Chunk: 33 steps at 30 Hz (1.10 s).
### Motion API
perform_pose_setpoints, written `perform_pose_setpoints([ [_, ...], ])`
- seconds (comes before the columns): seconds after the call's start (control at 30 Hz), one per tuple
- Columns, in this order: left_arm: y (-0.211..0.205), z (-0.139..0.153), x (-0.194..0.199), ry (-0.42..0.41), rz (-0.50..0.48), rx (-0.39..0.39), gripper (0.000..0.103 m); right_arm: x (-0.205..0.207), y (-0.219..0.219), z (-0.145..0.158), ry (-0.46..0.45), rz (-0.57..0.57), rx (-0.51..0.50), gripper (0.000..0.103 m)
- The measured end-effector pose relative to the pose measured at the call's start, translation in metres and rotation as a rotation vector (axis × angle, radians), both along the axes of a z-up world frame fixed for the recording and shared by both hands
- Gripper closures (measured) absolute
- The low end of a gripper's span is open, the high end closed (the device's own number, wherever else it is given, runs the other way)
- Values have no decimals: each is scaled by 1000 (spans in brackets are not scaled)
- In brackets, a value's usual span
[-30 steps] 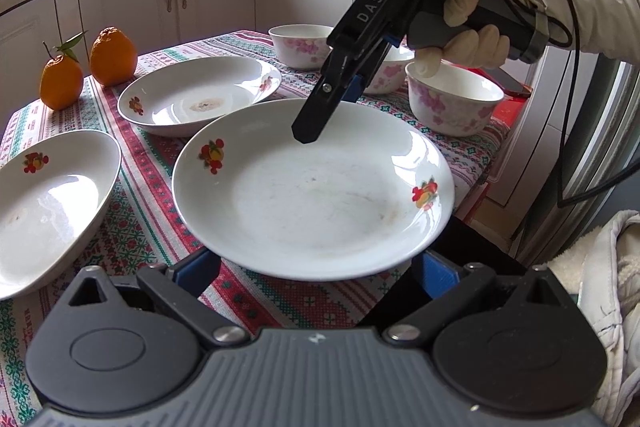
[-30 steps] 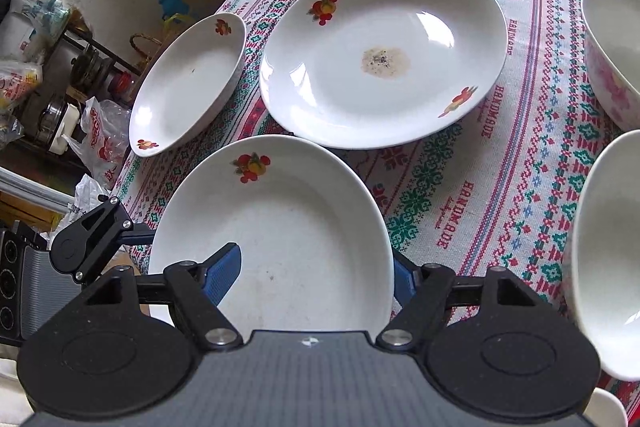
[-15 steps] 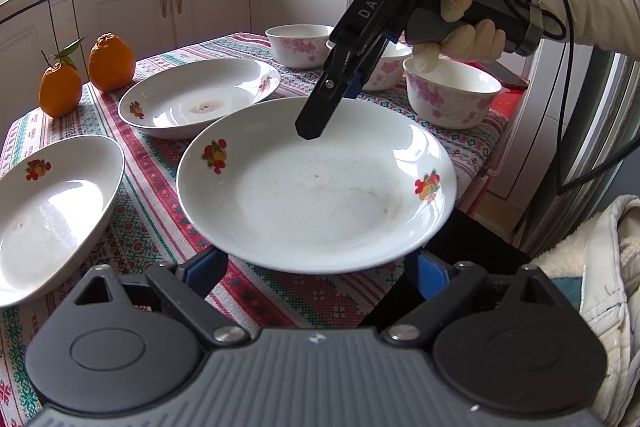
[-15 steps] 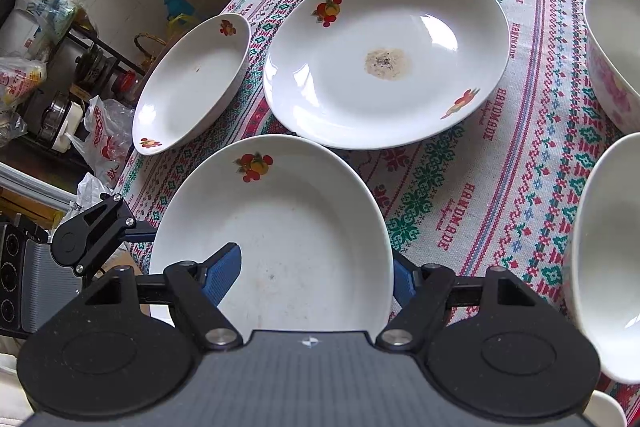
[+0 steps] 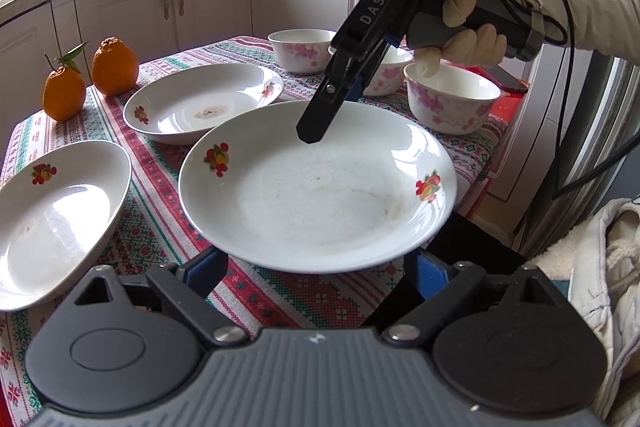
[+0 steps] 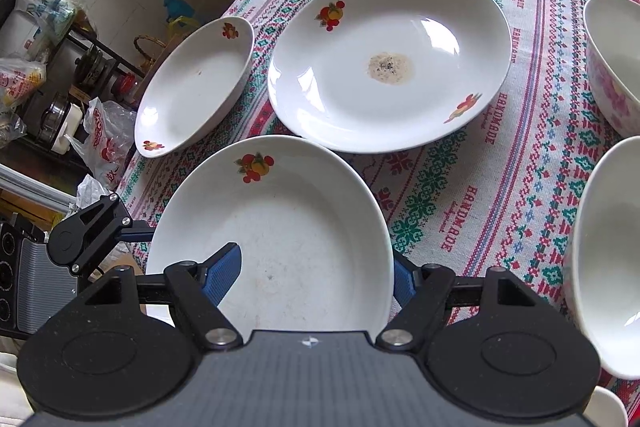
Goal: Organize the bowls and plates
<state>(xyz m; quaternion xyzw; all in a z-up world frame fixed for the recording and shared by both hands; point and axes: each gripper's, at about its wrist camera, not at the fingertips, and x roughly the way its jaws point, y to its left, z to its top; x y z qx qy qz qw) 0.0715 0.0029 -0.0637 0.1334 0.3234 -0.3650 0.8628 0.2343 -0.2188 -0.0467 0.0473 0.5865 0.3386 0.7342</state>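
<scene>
- White round china plate with small fruit pictures (image 5: 316,187): just in front of the white round plate with a brown smear in its middle (image 5: 200,107). Looks lifted a little, with its near rim sticking out past the edge of the cloth-covered tabletop (image 5: 160,163).
- Right tool (image 5: 314,133), in a gloved hand (image 5: 464,27): pinching the rim of the held plate on the side toward the smeared plate, with one finger on top.
- Left tool (image 5: 320,269): on the side away from the smeared plate, spread wide after just closing a bit. Plate's near rim over the gap between the blue pads (image 5: 208,267), with no pad seen pushing on it.
- Probably hard, smooth and slippery, and a bit heavy for one pinch. Sure to break if dropped.
- Best to hold at the rim on two opposite sides and keep it flat.
- Likely next: onto the smeared plate to make a pile. Only a short way to go, with open air above.
- Take care of the white deep dish (image 5: 52,211) left of the smeared plate, which seems to reach past the tabletop edge.
- Also of the white bowls with pink flowers (image 5: 452,103) right of the smeared plate, close by the right tool.
- Two oranges (image 5: 114,67) behind the smeared plate, out of the way.
- Slow set-down, so no china bangs.
</scene>
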Motion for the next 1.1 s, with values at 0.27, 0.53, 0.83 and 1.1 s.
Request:
perform_pose_setpoints([
  [0.27,9,8,0,4,15,-23,9,2,8,12,-22,2,2,22],
  [0.53,27,22,4,-14,64,-36,9,12,32,28,-56,38,14,22],
  [0.83,61,37,10,-38,172,-34,9,38,83,45,-95,134,33,22],
  [1.1,93,38,19,-45,278,-6,9,66,138,47,-111,236,55,22],
])
